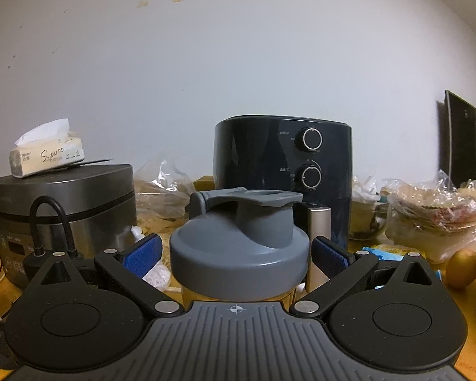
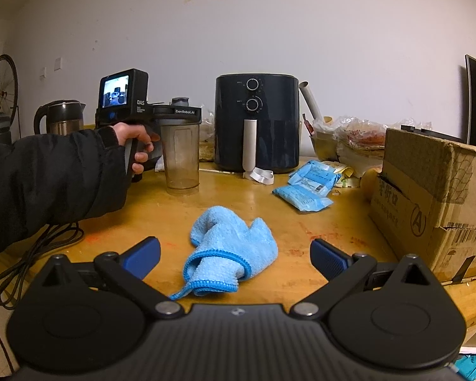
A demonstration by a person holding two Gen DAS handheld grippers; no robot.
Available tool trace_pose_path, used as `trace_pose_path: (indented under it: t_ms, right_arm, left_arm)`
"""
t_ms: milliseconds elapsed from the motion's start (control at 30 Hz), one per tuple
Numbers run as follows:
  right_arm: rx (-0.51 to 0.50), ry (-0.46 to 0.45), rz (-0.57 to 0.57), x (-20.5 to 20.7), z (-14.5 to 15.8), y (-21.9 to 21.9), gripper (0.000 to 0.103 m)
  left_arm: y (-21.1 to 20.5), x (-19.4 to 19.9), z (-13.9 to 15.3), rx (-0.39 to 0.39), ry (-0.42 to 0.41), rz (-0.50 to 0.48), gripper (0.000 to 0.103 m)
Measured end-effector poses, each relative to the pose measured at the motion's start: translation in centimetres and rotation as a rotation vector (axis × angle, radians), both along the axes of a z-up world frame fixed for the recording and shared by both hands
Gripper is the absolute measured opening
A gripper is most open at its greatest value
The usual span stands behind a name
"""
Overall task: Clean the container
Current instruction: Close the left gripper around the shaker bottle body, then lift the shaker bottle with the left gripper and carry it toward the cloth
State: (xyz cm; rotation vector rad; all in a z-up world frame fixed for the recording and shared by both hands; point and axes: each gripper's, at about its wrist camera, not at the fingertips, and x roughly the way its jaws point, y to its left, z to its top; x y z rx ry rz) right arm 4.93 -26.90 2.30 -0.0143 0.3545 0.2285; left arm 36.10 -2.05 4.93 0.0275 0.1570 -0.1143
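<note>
Table [image 2: 301, 209], round yellow wood, cluttered: black air fryer [image 2: 257, 123] at the back is the landmark, brown cardboard box [image 2: 434, 197] well to its right, dark rice cooker [image 1: 60, 219] with a tissue pack [image 1: 47, 154] on top to its left. Task item is the clear smoky plastic shaker bottle [image 2: 179, 155] with grey flip-cap lid [image 1: 241, 244], standing upright just left-front of the fryer. Walls look cloudy, lid is on, inside appears empty. Left gripper [image 1: 236, 250] sits level with the lid, blue pads [image 1: 142, 254] flanking it with visible gaps both sides, so released, not yet gripping. Right gripper [image 2: 234, 254] is spread wide and holds nothing, hovering over the crumpled light-blue microfibre cloth [image 2: 228, 247], which lies on the table well in front of the fryer. Risks, my read: closing on the lid skirt rather than the body could pop or twist the lid, or tip the tall light bottle toward the fryer. Smooth plastic may slip in the pads. Cloth is loosely bunched, so a shallow pinch may catch only a fold and drag it. Black cable [image 2: 31, 254] trails off the table edge under the left sleeve [image 2: 47, 177]; could snag.
</note>
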Motion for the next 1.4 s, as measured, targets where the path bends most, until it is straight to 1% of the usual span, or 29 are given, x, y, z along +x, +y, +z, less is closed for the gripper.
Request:
trace_pose_path:
  t_ms: [233, 467, 667, 833, 900, 933, 1400]
  right_arm:
    - [-0.002, 0.004, -0.003, 0.0, -0.1, 0.0, 0.103]
    - [-0.004, 0.007, -0.008, -0.2, 0.0, 0.1, 0.103]
    - [-0.002, 0.009, -0.013, -0.3, 0.0, 0.1, 0.103]
    - [-0.003, 0.010, -0.014, -0.3, -0.1, 0.1, 0.103]
    - [-0.002, 0.013, -0.016, -0.3, -0.1, 0.1, 0.103]
    - [0.000, 0.014, -0.017, -0.3, -0.1, 0.0, 0.103]
    - [0.000, 0.016, -0.015, -0.3, -0.2, 0.0, 0.103]
  left_arm:
    - [-0.1, 0.4, -0.3, -0.004, -0.017, -0.014, 0.103]
    - [-0.1, 1.0, -0.2, -0.011, -0.018, -0.019, 0.103]
    - [-0.2, 1.4, -0.3, -0.001, -0.015, -0.014, 0.103]
    - [-0.1, 1.7, -0.4, -0.023, -0.012, -0.019, 0.103]
    - [0.1, 1.8, -0.3, -0.034, -0.014, -0.021, 0.100]
    - [0.1, 1.8, -0.3, -0.033, -0.015, -0.016, 0.095]
    - [0.0, 1.7, -0.1, -0.023, -0.008, -0.017, 0.094]
